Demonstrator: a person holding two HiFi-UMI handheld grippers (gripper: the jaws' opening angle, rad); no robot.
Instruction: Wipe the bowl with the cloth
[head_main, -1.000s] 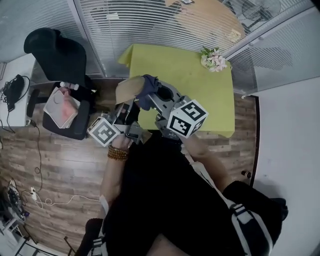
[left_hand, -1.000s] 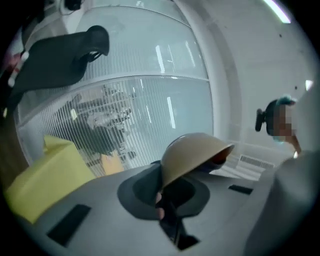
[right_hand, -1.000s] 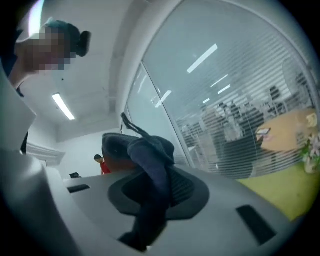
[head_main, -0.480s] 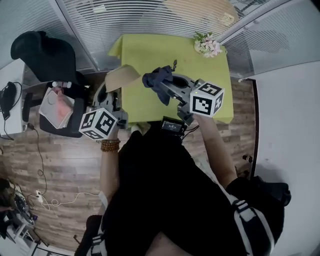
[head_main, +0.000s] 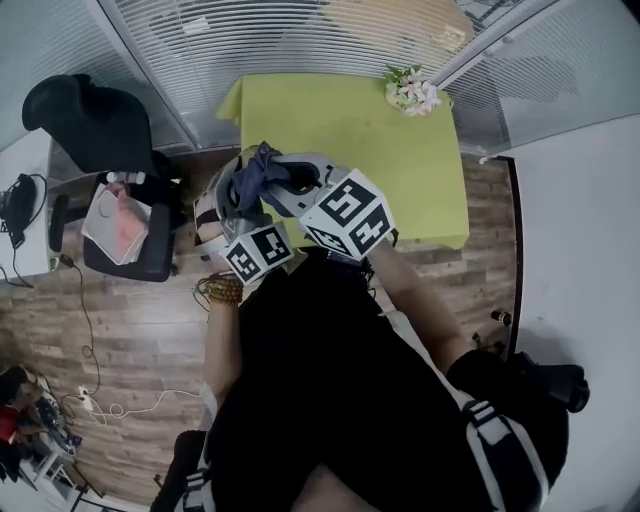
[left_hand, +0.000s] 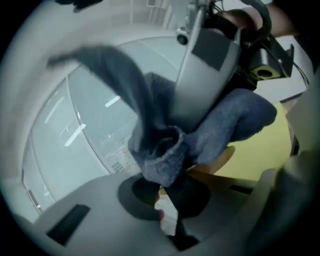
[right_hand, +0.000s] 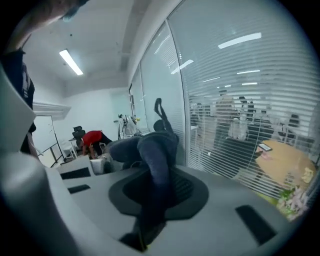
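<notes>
1. Head view: dark blue cloth (head_main: 258, 170) is bunched against the bowl (head_main: 213, 207), both held up beside the green table (head_main: 350, 130). Wiping looks under way, not finished.
2. Left gripper view: left gripper (left_hand: 167, 202) is pinched on the bowl's rim.
3. Right gripper view: right gripper (right_hand: 152, 210) is clamped on the cloth.

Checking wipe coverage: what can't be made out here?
Inside of bowl: left gripper view, cloth covers it; only a rim sliver shows.
Head view: bowl mostly behind cloth and right gripper.
Whether cloth touches bowl: blurred, cloth in front.
Right gripper view: bowl not visible.
</notes>
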